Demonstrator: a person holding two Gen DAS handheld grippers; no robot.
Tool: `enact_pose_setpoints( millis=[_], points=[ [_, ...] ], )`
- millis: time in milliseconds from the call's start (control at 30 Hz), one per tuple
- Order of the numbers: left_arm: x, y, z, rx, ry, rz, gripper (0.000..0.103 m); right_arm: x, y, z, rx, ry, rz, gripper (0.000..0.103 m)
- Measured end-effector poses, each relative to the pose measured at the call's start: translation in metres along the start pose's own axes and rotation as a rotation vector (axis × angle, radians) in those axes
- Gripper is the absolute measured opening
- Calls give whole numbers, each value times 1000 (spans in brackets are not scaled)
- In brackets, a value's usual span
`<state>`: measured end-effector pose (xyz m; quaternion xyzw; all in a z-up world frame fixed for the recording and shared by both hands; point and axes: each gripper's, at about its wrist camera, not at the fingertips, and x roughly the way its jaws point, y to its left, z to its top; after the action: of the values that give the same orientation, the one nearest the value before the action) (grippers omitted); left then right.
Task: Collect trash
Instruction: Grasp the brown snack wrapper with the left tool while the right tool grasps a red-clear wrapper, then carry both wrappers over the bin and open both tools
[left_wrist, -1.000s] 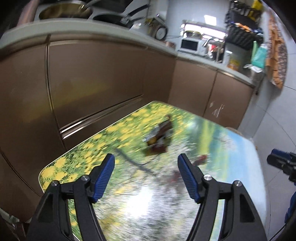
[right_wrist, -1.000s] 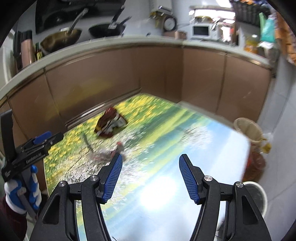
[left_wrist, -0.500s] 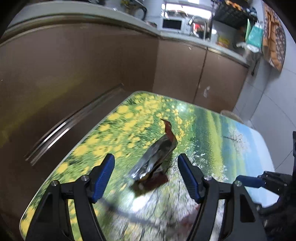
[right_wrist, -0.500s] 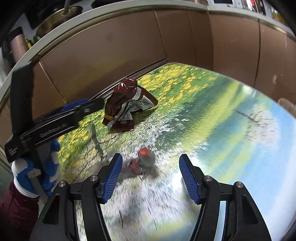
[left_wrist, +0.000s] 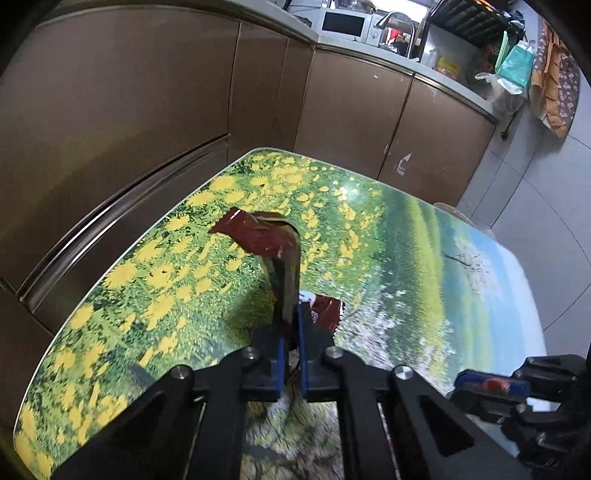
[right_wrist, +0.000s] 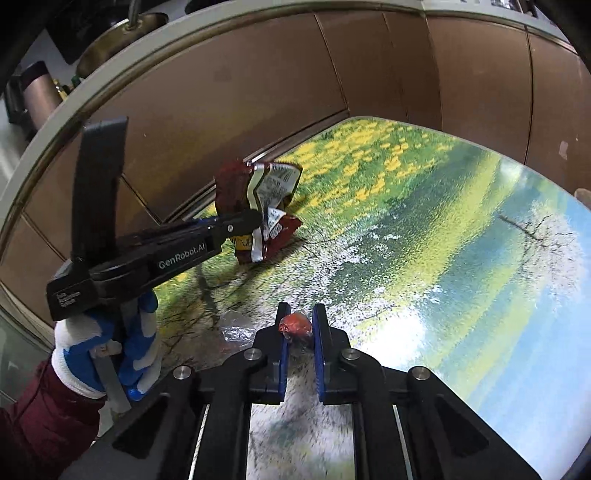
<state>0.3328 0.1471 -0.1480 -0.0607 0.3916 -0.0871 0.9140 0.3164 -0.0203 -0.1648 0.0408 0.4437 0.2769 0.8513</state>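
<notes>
Left gripper (left_wrist: 291, 325): jaws have just been closing, now pinched tight on the snack wrapper (left_wrist: 273, 247)
Snack wrapper: dark red, crumpled, silvery inside; stands up from the pads, its top bent over to the left
Table (left_wrist: 424, 266): glossy top printed with yellow flowers, green meadow and sky
Right gripper (left_wrist: 491, 386): lower right, a small red thing between its blue pads
Cabinets (left_wrist: 147, 92): brown doors just behind the table
Microwave (left_wrist: 345, 24): white, on the counter

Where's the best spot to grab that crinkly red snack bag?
Grip the red snack bag by its crumpled lower edge, coming from the near side, angled down. The bag stands up off the table, so the thin foil fits between the pads. The left gripper is shut on it just so.
</notes>
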Motion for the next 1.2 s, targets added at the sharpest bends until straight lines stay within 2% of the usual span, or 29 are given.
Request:
enact_pose_setpoints(
  millis=[333,500,667,833,933,1067,1200],
  points=[
    [-84,-30,-7,52,-83,-22,4,-103,2,-18,-7,-151,-48,11],
    [-127,-71,-12,137,-121,-46,4,-164,-10,-41,3,-237,-110,11],
    [-148,-129,-17,229,-141,-114,4,-229,-47,-73,80,-322,-190,11],
    [-148,-200,-23,328,-123,-218,4,-285,-89,-103,148,-388,-340,11],
    [-136,-247,-27,392,-93,-277,4,-313,-121,-121,195,-413,-463,11],
    [-108,-318,-33,475,-27,-350,4,-330,-162,-141,262,-416,-606,11],
    [-66,-384,-40,534,63,-405,4,-327,-209,-153,318,-376,-728,11]
  ],
)
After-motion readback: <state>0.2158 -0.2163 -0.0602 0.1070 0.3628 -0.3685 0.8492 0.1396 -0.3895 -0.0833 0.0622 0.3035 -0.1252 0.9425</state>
